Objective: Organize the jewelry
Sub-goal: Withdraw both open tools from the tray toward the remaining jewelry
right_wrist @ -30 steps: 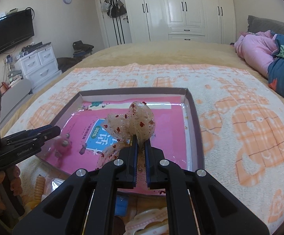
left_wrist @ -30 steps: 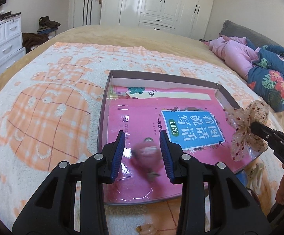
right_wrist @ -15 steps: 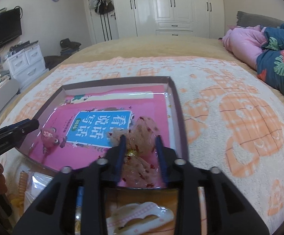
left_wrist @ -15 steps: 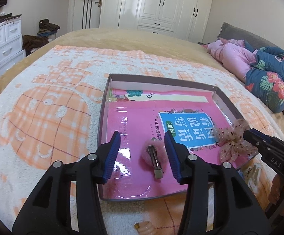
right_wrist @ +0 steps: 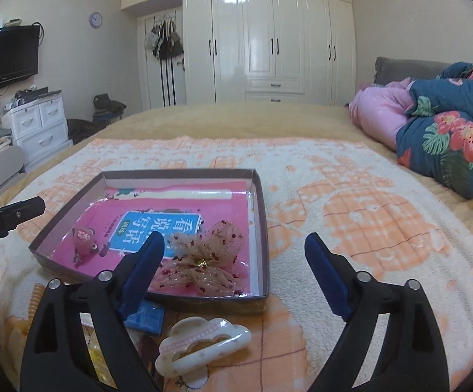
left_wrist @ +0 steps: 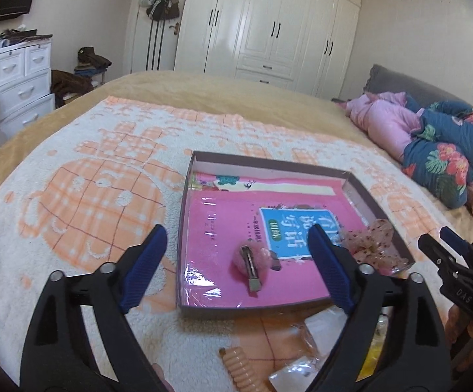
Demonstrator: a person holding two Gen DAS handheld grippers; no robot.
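A shallow brown box [left_wrist: 380,209] [right_wrist: 260,215] lies on the bed with a pink book as its floor. A pink fuzzy hair clip [left_wrist: 252,259] [right_wrist: 84,243] lies in the box near its front left. A sheer sequin bow [right_wrist: 200,263] [left_wrist: 371,240] lies near its front right corner. My left gripper [left_wrist: 238,245] is wide open and empty, held back above the box's near edge. My right gripper [right_wrist: 234,251] is wide open and empty, above the bow and the box's right wall.
In front of the box lie a white cloud-shaped claw clip [right_wrist: 200,346], a blue packet [right_wrist: 146,317], an orange coil hair tie [left_wrist: 241,366] and plastic bags. Quilts [right_wrist: 445,137] are piled at the right. The orange-and-white blanket [right_wrist: 367,215] spreads around the box.
Both grippers let go: the left dropped the pink clip and the right dropped the bow into the box. Both opened wide and drew back.
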